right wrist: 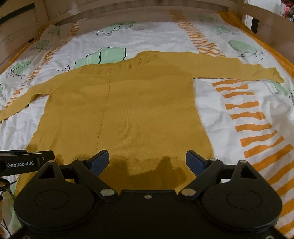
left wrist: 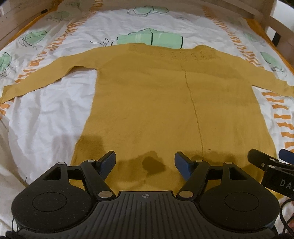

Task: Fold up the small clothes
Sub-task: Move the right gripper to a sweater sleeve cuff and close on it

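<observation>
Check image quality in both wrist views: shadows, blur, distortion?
Left wrist: strong fisheye bowing at the bed frame; the open left gripper casts dark shadows on the mustard sweater hem; focus acceptable. Right wrist: same bowing; open right gripper throws shadows near the hem; slight blur on the orange-striped sheet at right.

Bed [left wrist: 46, 114]: wooden frame [right wrist: 22, 25] on the far and lateral sides, covered by a creased white sheet [right wrist: 216, 114] printed with green shapes and orange striped bands. 1 mustard knit sweater [left wrist: 147, 103] lies flat on the sheet at its centre, both sleeves spread outward, neckline toward the far frame, hem at the near edge.
</observation>
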Available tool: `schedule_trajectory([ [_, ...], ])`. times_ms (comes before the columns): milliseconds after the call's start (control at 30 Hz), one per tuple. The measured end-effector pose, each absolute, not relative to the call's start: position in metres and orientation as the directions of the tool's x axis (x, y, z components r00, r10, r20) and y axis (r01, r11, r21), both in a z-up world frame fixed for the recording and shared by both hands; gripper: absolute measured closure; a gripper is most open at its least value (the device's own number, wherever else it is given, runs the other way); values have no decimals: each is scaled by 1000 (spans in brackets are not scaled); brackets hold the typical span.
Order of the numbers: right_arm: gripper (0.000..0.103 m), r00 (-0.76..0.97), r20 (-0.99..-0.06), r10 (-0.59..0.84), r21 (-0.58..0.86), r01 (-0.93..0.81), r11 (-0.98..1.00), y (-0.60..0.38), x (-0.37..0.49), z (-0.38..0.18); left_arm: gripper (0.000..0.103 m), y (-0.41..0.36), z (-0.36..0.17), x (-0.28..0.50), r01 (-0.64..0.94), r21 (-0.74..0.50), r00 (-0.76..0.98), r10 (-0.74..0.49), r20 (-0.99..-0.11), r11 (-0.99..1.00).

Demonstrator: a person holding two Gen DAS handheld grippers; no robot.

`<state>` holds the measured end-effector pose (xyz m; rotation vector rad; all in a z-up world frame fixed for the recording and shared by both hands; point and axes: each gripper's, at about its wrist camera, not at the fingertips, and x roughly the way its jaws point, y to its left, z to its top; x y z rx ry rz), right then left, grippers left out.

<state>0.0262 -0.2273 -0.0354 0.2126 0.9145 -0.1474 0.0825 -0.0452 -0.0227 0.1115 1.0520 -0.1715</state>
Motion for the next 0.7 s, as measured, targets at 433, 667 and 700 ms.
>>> schedule_trajectory([
  [433, 12, 556, -830, 55, 200, 204, 958, -250, 58, -47, 33, -55, -24, 126, 159, 10, 485, -69, -872, 987],
  [667, 11, 634, -719, 285, 491, 173, 854, -295, 69, -44, 34, -66, -23, 155, 166, -44, 519, -125, -845, 985],
  [700, 11, 646, -695, 317, 547, 188, 816, -306, 71, -44, 34, -67, -23, 159, 168, -56, 526, -138, -839, 984],
])
